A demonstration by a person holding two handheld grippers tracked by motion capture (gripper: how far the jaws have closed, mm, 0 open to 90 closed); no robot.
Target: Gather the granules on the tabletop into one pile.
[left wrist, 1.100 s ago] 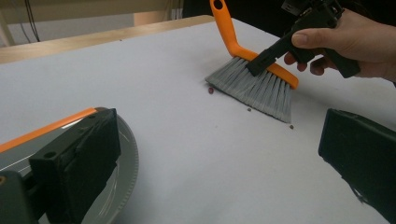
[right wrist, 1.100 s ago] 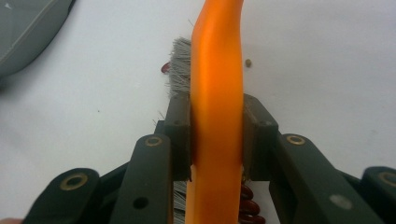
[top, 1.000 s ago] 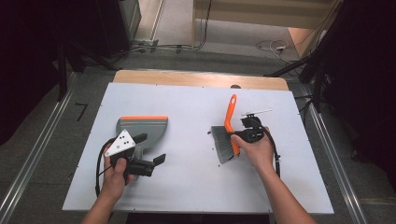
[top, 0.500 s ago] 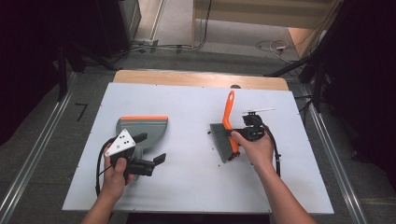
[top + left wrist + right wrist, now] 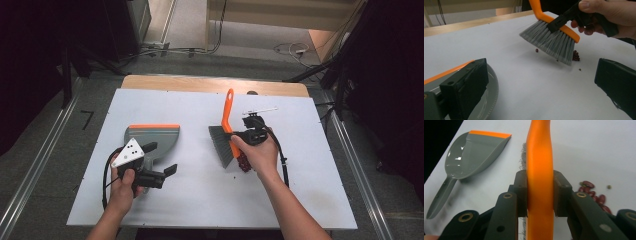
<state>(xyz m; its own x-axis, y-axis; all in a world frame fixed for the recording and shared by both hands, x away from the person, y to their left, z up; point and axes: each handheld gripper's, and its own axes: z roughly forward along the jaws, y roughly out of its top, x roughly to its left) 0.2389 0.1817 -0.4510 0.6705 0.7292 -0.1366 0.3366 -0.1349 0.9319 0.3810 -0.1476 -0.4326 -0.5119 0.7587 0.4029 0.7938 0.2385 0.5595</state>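
Right, nearest the person, the left gripper point(image 5: 159, 176) sits low on the smooth white tabletop point(image 5: 200, 200), held in the left hand point(image 5: 125, 181), its two blocky black jaws standing wide apart with nothing between them. In the left gripper view one jaw hangs over the ribbed grey rim of the dustpan, the other over bare table.

Just beyond it lies the grey plastic dustpan with the orange front lip point(image 5: 152, 136), a shallow glossy scoop flat on the table with a slim grey handle, lip facing away from the person. The right gripper view catches light glinting off its curved bowl point(image 5: 471, 152).

Over to the right, the right hand point(image 5: 257, 152) holds the right gripper point(image 5: 239, 136), and its matte black jaws are clamped tight on the smooth orange plastic back of the hand brush with stiff grey bristles point(image 5: 223, 135). You can see that squeeze clearly in the right gripper view, pads pressed flat on either side of the orange spine point(image 5: 540, 182).

The bristles fan downward towards the table, and the orange handle curves up and away toward the far edge.

Beside the bristle tips sits a small cluster of dark red, glossy kidney-shaped beans point(image 5: 575, 56), with one stray bean point(image 5: 537, 50) apart on the other side of the brush.

Farthest off, a pale wooden strip point(image 5: 210, 84) borders the tabletop's far edge.
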